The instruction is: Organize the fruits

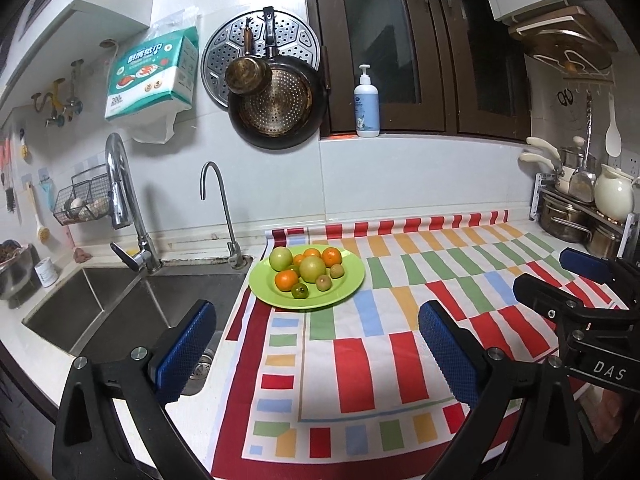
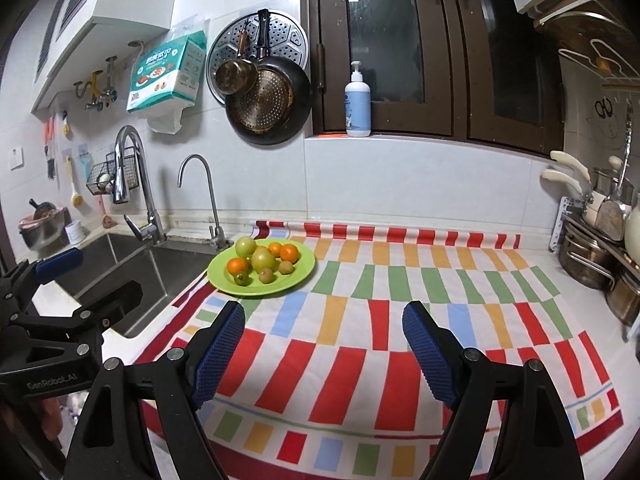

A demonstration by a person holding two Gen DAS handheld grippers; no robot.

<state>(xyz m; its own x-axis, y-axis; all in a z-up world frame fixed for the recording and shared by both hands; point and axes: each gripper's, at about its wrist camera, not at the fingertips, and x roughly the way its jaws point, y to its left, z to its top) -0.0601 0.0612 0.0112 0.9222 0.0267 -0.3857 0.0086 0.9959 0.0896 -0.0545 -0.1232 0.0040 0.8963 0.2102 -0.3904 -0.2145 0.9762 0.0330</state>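
Fruits (image 1: pixel 306 274) sit on the green plate (image 1: pixel 352 280) — well ahead of left gripper (image 1: pixel 316 344) and right gripper (image 2: pixel 324 344), both spread wide, holding nothing.

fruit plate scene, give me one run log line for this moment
stage: pre-grasp | left gripper: open, empty | right gripper: open, empty | fruits: all on green plate | plate: on striped cloth beside sink

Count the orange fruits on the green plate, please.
3. One orange fruit lies at the front left of the green plate, one at the back right, one at the back middle. Another may be hidden.
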